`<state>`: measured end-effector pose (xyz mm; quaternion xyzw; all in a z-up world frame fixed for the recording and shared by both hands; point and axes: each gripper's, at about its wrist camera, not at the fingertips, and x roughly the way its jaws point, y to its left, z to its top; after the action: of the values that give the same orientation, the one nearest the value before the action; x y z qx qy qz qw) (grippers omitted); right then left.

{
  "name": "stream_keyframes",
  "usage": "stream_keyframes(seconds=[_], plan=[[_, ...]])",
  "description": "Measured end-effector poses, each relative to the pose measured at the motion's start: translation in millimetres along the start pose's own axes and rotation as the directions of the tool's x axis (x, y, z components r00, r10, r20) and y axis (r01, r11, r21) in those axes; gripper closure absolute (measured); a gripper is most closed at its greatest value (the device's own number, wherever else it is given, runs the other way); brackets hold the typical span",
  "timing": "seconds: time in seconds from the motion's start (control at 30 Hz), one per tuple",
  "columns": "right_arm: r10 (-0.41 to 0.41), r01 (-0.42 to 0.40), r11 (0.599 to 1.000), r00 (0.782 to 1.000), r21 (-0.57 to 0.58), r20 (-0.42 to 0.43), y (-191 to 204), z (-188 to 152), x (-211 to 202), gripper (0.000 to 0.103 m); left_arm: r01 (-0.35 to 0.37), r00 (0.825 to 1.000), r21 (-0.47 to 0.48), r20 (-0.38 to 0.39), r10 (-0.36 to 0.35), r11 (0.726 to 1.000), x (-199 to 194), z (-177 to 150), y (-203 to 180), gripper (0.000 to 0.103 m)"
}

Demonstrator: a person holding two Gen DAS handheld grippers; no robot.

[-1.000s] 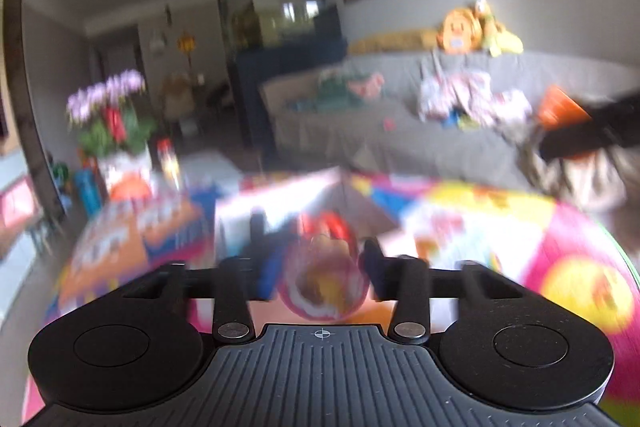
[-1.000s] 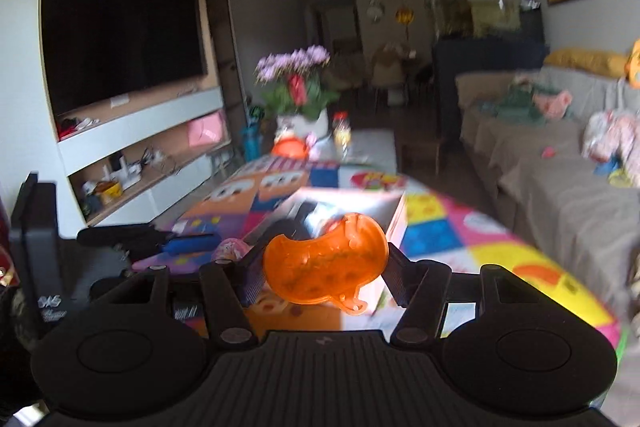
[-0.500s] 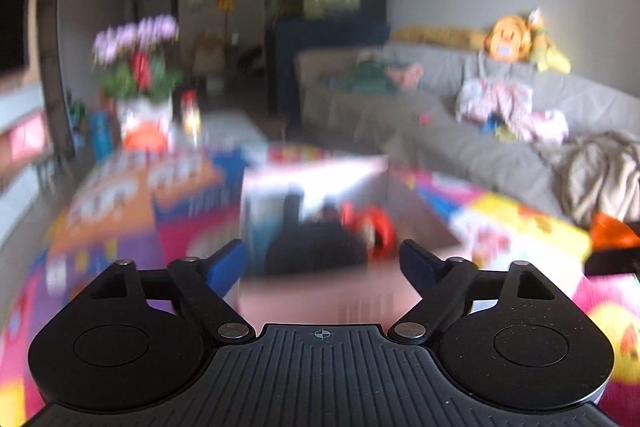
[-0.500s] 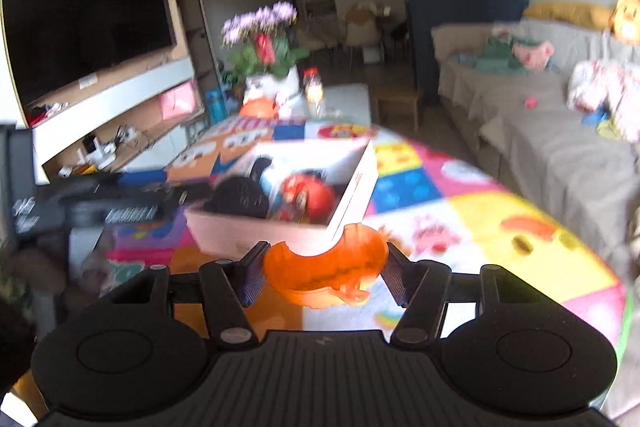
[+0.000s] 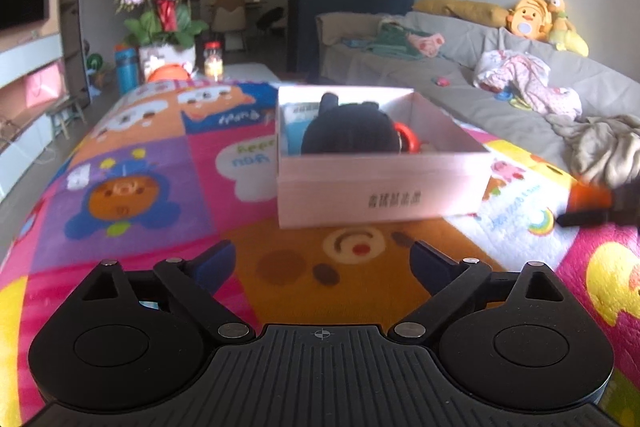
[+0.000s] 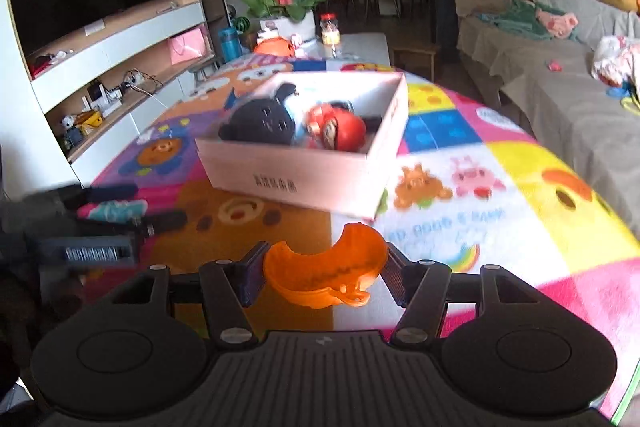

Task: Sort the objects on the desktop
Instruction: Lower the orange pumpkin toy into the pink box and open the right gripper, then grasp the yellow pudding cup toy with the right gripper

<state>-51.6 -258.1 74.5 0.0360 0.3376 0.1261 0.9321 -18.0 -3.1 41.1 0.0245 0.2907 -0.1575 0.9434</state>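
left gripper [image 5: 322, 263] hovers over the mat [image 5: 160, 187], jaws opening wide with nothing between them. far of it sits the box [image 5: 380, 195], holding a black toy [image 5: 348, 135] and a red toy [image 6: 338, 127]. right gripper [image 6: 324, 277] pinches an orange shell [image 6: 324, 269] near the box's right.

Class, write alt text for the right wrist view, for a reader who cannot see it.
The right gripper holds an orange plastic piece above a colourful cartoon mat. Ahead sits an open pink box containing a black toy and a red toy; the left gripper shows at the left edge.
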Motion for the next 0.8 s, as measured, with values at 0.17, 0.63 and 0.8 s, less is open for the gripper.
stream_keyframes(seconds=[0.17,0.63,0.8], plan=[[-0.003,0.008,0.999,0.996,-0.05,0.094,7,60,-5,0.043,0.079,0.996,-0.022,-0.05,-0.08,0.997,-11,-12,-2,0.003],[-0.014,0.012,0.999,0.999,0.037,0.035,3,95,19,0.031,0.054,0.997,-0.062,-0.051,-0.058,0.997,-23,-21,18,0.002],[0.22,-0.199,0.974,0.939,0.105,-0.263,18,42,22,0.029,0.062,0.997,-0.06,-0.043,-0.064,0.996,-25,-21,16,0.002]])
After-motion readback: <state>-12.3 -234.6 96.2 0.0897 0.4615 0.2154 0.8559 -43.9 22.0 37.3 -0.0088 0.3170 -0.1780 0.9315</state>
